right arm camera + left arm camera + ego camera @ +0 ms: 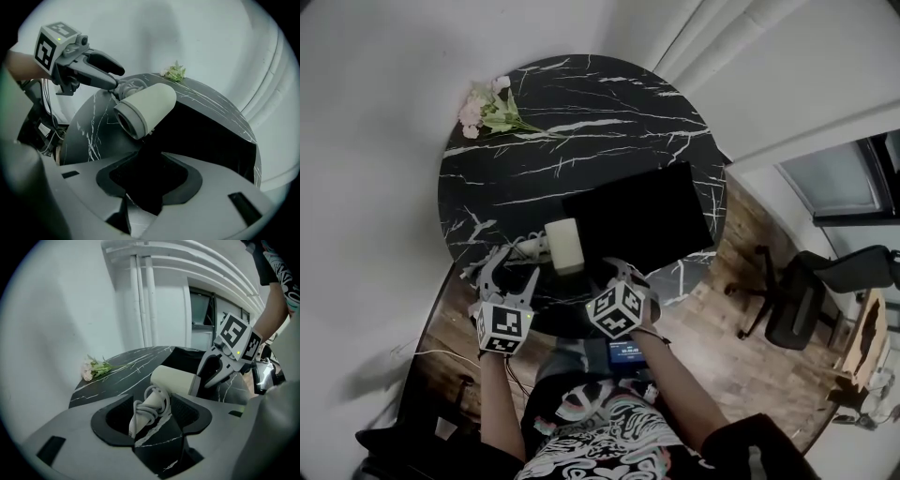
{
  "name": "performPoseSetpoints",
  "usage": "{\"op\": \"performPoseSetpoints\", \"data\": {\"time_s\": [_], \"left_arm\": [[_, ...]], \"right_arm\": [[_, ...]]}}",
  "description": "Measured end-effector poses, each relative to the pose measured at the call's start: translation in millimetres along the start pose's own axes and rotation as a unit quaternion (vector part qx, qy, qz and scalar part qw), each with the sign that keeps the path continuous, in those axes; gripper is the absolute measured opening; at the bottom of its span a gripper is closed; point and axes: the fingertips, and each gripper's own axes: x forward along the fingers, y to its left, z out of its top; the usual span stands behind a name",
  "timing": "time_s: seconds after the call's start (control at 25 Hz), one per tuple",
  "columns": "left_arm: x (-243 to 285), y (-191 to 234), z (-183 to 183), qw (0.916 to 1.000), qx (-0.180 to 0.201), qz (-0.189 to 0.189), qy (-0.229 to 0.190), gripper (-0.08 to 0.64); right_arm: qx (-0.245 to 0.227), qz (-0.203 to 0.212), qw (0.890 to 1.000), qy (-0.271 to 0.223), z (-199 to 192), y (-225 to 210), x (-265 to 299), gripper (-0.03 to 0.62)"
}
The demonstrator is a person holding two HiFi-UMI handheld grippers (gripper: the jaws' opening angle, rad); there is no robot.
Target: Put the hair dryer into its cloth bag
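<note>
Round black marble desk (581, 103) with white veins, pale wall behind, a small bunch of pink flowers (487, 108) at its far edge. On it a flat black cloth bag (642, 216) lies right of centre. The cream plastic hair dryer (564, 246) lies at the bag's near left corner, barrel against the cloth, not in it. Our left claw (516, 267) hangs open over the dryer's handle end. In the left gripper view the handle, wrapped in its white coiled cord (151, 408), sits between the jaws with the pads clear of it, nothing gripped. Our right claw (623, 275) is wide open and empty, with black bag cloth showing in the gap below its jaws. We judge the step to be taking the first holds. To do it well, we would close the left claw on the handle itself, trapping the cord loops under the pads so they cannot spill. The right claw should pinch only the top layer at the bag's mouth; which edge is the mouth we cannot tell. Catching both layers would seal it. Then lift the lip and feed the barrel in first.
</note>
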Motion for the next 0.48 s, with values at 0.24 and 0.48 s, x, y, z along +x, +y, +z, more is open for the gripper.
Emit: {"op": "performPoseSetpoints", "data": {"time_s": [0.24,0.48], "left_arm": [[6,11,-6,0.9985,0.048,-0.009,0.027,0.266],[18,12,-20,0.9911,0.085,-0.063,0.081,0.331]], "right_arm": [[0.018,-0.009,1.0,-0.015,3,-9,-7,0.026],[0.057,-0.022,0.997,-0.043,11,-24,-24,0.023]]}}
